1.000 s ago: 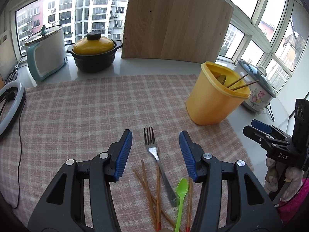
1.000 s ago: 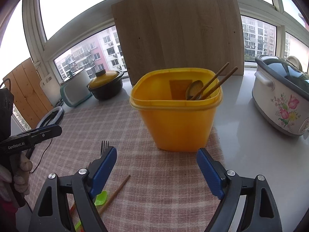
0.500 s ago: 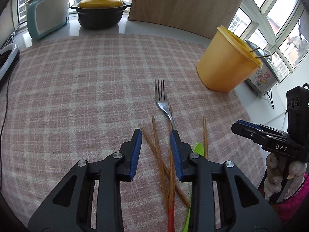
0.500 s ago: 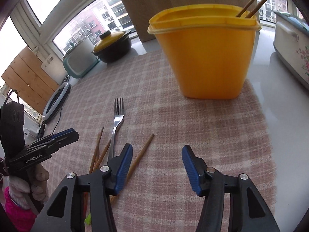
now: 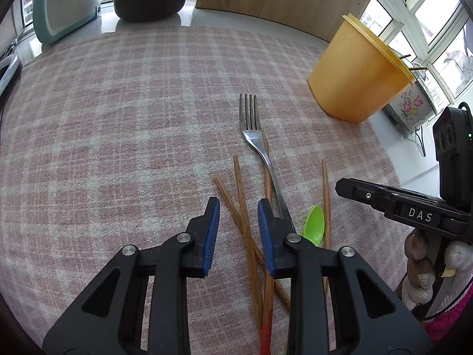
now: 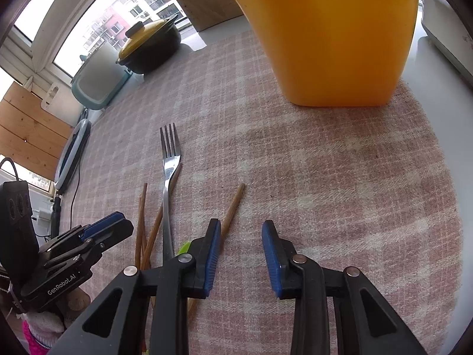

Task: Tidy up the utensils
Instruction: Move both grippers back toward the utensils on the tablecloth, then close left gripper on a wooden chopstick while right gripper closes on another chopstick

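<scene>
Left tool (image 5: pixel 238 204) low over checked cloth (image 5: pixel 118 118), pads parted around 2 crossed chopsticks (image 5: pixel 241 204), gripping nothing. Right tool (image 6: pixel 241 226) parted too, bare cloth between. Fork (image 5: pixel 260 148) ahead. Yellow bin (image 5: pixel 354 74) farther right.

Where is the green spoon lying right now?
In the left wrist view the green spoon lies on the checked cloth, just right of the left gripper, between the fork handle and the rightmost chopstick.
</scene>
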`<state>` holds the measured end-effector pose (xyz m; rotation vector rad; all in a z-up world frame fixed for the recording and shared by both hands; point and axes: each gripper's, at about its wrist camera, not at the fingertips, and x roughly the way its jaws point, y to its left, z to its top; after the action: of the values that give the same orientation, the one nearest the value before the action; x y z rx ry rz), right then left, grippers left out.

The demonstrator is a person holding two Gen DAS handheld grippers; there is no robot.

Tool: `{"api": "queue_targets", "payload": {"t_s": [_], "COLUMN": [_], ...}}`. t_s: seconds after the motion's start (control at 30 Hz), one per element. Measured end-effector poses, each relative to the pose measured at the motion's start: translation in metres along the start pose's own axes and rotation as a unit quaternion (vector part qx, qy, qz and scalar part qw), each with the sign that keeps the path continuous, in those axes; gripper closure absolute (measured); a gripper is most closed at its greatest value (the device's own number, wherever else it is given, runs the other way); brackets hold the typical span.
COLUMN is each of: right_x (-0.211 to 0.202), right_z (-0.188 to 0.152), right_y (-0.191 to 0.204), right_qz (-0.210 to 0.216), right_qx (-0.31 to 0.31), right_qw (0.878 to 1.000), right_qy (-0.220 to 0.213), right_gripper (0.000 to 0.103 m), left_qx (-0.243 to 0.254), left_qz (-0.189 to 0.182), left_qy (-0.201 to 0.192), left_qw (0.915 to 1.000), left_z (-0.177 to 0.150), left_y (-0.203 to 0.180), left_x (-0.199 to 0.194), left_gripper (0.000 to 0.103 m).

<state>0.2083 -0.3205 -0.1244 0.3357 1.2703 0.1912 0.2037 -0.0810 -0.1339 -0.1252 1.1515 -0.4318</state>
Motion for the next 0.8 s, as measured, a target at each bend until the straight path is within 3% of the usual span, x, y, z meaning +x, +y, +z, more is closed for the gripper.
{"api": "queue_targets", "payload": {"t_s": [0.4,0.53,0.63,0.8], "right_x": [0.014,0.018,0.021,0.025], "right_z": [0.004,0.006,0.006,0.008], "right_y": [0.02,0.031,0.041,0.045], "right_qz": [-0.04,-0.052,-0.072,-0.085], "right_qx": [-0.02,-0.039,-0.061,-0.071], "right_qw": [0.999,0.998,0.995,0.994], "right_qy": [0.013,0.021,0.023,0.023], "right_gripper": [0.079,0.081,0.082,0.094], "left_qx": [-0.011,-0.009,-0.009,-0.015], "left_qz": [-0.007,-0.007,-0.002,-0.005], "left_qy": [0.005,0.009,0.008,0.005], "left_qw": [0.9999,0.9999,0.9999,0.9999], "left_z": [-0.001,0.0,0.001,0.001], "left_y": [0.004,0.003,0.004,0.009], "left_x": [0.009,0.013,0.014,0.013], "left_gripper": [0.077,0.081,0.089,0.095]}}
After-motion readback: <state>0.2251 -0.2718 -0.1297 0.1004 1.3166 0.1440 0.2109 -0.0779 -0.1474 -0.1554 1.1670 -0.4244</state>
